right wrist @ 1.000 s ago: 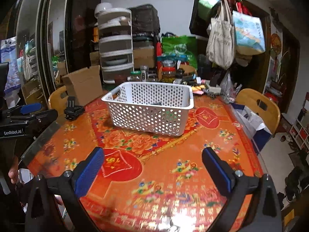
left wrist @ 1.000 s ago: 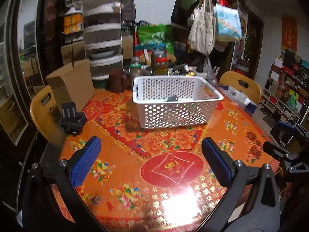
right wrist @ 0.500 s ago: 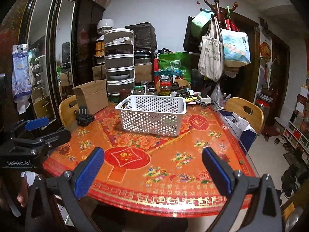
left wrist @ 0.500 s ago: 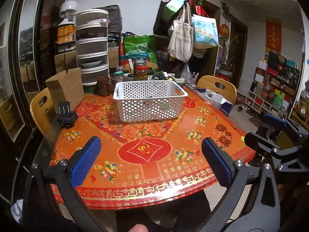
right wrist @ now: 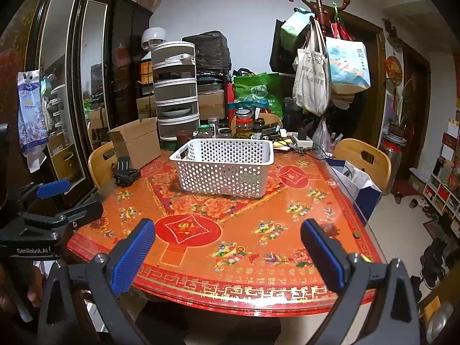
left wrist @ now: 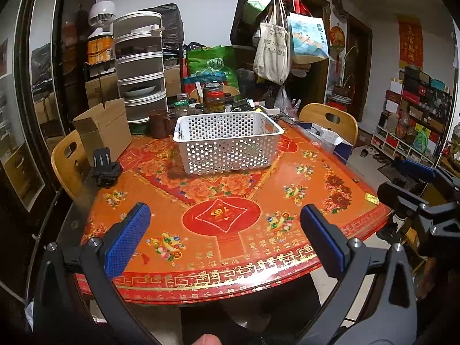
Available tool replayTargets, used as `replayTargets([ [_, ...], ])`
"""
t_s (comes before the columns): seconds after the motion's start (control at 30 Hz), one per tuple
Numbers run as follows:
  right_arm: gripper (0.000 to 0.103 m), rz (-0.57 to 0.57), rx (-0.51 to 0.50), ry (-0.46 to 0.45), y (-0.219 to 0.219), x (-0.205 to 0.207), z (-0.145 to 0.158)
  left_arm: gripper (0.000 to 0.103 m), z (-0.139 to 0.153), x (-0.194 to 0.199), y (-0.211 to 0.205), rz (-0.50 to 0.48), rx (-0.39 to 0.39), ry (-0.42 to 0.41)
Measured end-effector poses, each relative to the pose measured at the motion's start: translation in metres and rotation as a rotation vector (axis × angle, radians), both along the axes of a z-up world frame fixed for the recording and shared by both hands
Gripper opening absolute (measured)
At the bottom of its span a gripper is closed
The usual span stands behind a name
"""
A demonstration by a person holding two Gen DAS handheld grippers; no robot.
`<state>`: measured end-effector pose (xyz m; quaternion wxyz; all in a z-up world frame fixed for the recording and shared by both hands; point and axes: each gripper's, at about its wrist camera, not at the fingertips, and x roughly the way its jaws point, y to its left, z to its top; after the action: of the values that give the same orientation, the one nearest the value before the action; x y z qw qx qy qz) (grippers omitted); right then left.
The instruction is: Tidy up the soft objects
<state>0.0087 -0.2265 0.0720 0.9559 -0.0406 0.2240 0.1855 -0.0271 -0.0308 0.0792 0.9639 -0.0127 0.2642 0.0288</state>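
A white perforated basket (left wrist: 227, 141) stands on the far half of the round red-and-orange table (left wrist: 230, 230); it also shows in the right wrist view (right wrist: 222, 168). Its contents are hidden behind its wall. My left gripper (left wrist: 224, 238) is open and empty, held back over the table's near edge. My right gripper (right wrist: 227, 250) is open and empty, also back over the near edge. Each gripper shows at the side of the other's view, the right one (left wrist: 425, 189) and the left one (right wrist: 43, 215).
A black clamp mount (left wrist: 106, 166) sits at the table's left edge by a cardboard box (left wrist: 103, 126). Jars (left wrist: 214, 97) and clutter line the far edge. Wooden chairs (left wrist: 330, 120) stand around. Bags hang on a coat rack (right wrist: 316, 66).
Both grippers have pulled back and up from the table; the basket now looks farther away and the near table edge has come into view. Both stay open and empty.
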Motion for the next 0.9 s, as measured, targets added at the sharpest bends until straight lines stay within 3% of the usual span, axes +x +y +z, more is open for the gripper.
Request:
replayTargets([
  [0.9, 0.101, 0.019, -0.002, 0.021, 0.0067, 0.0074, -0.0043, 0.103, -0.0061, 0.0096, 0.0029, -0.004, -0.003, 0.017],
])
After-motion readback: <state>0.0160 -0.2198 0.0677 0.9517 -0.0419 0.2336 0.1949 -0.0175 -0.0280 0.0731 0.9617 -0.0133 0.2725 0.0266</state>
